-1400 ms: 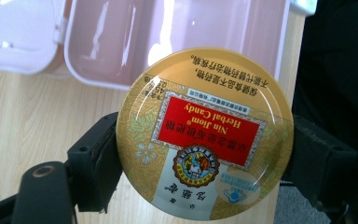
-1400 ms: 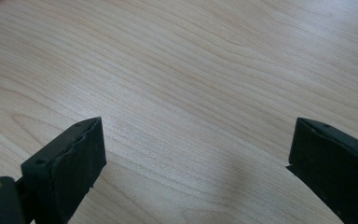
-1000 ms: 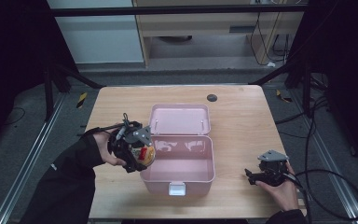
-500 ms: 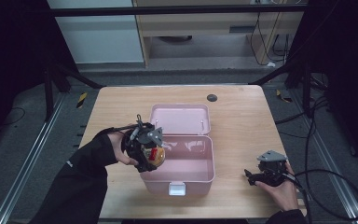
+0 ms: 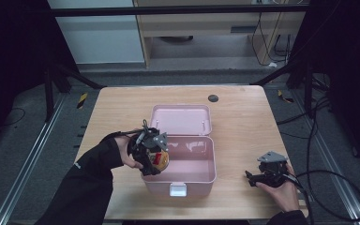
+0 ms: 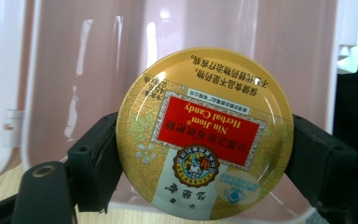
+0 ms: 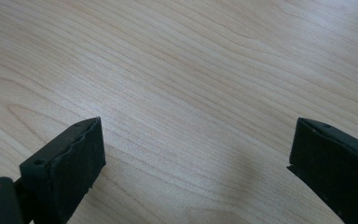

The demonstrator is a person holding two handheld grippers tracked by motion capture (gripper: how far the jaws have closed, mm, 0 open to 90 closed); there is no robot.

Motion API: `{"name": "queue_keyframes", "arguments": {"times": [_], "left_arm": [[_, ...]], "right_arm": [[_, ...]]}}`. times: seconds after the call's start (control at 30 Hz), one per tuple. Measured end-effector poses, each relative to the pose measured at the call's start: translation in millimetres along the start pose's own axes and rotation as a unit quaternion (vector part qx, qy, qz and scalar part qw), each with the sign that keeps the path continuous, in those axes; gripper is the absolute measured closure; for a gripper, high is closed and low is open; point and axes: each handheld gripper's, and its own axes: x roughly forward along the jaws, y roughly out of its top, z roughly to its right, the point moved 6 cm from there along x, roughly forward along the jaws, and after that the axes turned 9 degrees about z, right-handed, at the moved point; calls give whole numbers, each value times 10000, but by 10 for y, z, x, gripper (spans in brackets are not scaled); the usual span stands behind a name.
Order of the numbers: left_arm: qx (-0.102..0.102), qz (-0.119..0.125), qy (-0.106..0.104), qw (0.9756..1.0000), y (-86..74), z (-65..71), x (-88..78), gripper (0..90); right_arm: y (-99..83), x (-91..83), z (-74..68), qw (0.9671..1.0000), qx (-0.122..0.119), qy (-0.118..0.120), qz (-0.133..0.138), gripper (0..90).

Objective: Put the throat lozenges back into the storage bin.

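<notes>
A round yellow candy tin (image 6: 204,135) with a red label is clamped between the jaws of my left gripper (image 5: 153,154). The tin (image 5: 161,159) hangs over the left side of the open pink box (image 5: 194,174), just above its inside. In the left gripper view the pink box wall (image 6: 74,70) lies right behind the tin. My right gripper (image 5: 255,178) rests low over the wooden table (image 5: 243,126) to the right of the box. Its jaws stand wide apart, with nothing but bare wood (image 7: 191,116) between them.
The box lid (image 5: 180,119) lies flat open toward the far side, and a white latch (image 5: 177,190) sits on the near wall. A small dark round disc (image 5: 213,98) lies near the table's far edge. Cables trail off the right edge.
My left gripper has carried the tin rightward from beside the box to over its left rim and inside. The right gripper has stayed put.
</notes>
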Motion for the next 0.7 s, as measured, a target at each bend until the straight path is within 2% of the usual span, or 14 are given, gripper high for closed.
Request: {"name": "queue_keyframes", "arguments": {"times": [0.17, 0.7], "left_arm": [[-7, -112, -47, 9999, -67, -19, 122, 195], [-18, -244, -106, 9996, -182, -20, 315, 195]], "right_arm": [[-14, 13, -4, 10000, -29, -4, -48, 36], [-24, 31, -15, 9999, -70, 11, -91, 34]]}}
